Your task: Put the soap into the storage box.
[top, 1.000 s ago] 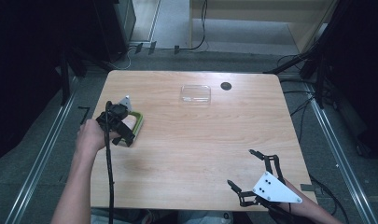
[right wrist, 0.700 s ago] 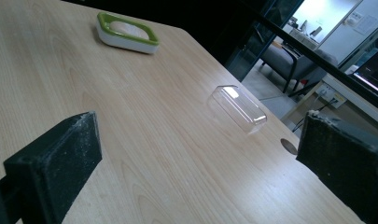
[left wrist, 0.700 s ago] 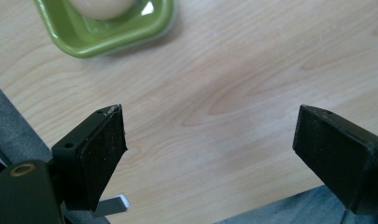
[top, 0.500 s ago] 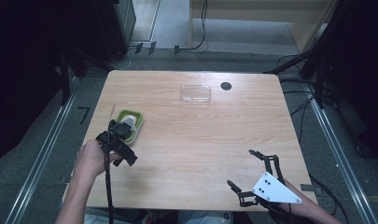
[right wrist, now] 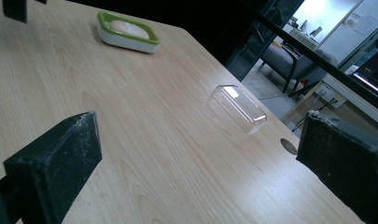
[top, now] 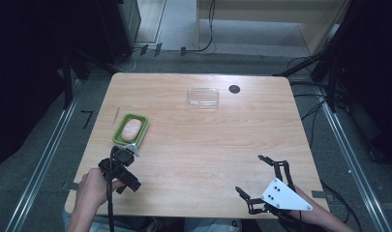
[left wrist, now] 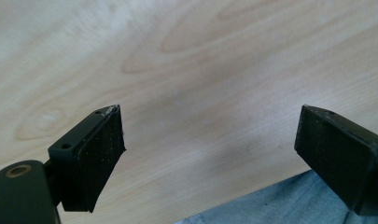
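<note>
The green-rimmed soap dish (top: 129, 130) has been set on the surface (top: 203, 145) and released, both the left tongs (top: 129, 153) and right tongs (top: 251, 181) being held agape and empty, so the clear lid (top: 202, 97) is judged to be fetched next.

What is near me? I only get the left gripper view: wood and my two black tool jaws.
Observer: A green-rimmed white oval dish with a pale lump inside sits just beyond your left tool.
Operator: Am I holding it?
Observer: No, it stands free of the tool, whose jaws have just been opening with nothing between them.
Operator: Anything else?
Observer: A clear rectangular plastic box lies near the table's far edge.
</note>
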A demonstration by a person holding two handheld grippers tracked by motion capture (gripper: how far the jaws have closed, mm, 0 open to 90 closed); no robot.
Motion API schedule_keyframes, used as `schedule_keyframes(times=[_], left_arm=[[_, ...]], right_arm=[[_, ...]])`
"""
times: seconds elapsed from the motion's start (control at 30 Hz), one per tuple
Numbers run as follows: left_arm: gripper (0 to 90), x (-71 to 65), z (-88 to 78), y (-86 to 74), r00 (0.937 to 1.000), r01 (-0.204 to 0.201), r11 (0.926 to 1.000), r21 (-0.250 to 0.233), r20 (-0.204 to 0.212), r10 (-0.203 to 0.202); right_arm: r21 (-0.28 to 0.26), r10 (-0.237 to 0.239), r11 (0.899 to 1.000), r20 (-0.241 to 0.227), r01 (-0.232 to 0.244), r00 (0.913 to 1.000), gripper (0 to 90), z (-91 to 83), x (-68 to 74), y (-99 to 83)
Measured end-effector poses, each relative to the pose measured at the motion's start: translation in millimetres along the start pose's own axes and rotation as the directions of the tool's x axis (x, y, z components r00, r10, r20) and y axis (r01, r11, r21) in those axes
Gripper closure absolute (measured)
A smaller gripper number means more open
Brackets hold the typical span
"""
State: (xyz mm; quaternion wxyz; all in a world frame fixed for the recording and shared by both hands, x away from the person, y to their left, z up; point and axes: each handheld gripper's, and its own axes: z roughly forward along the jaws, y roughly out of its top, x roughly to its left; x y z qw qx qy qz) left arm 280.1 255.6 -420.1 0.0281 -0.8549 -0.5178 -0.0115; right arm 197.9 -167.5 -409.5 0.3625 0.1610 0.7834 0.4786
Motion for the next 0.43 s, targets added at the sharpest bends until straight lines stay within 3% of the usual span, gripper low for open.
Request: schedule_keyframes(times=[0.1, 0.23, 0.43], left_arm=[[9.3, -3.5, 7.6, -7.7, 1.0, -0.004, 0.9999, 0.015, 0.004, 0.004], [9.4, -6.5, 11.8, -16.7, 1.0, 0.006, 1.0, -0.005, 0.003, -0.006], [9.4, -7.2, 16.7, -16.7, 1.0, 0.006, 0.9996, -0.028, 0.001, -0.006]], right_arm=[[0.001, -0.003, 1.0, -0.001, 0.003, 1.0, 0.0, 0.0, 0.2, 0.1], [-0.002, 0.0, 1.0, -0.001, 0.0, 1.0, 0.0, -0.3, 0.2, 0.0], [0.0, -0.001, 1.0, -0.001, 0.001, 1.0, 0.0, 1.0, 0.3, 0.1]])
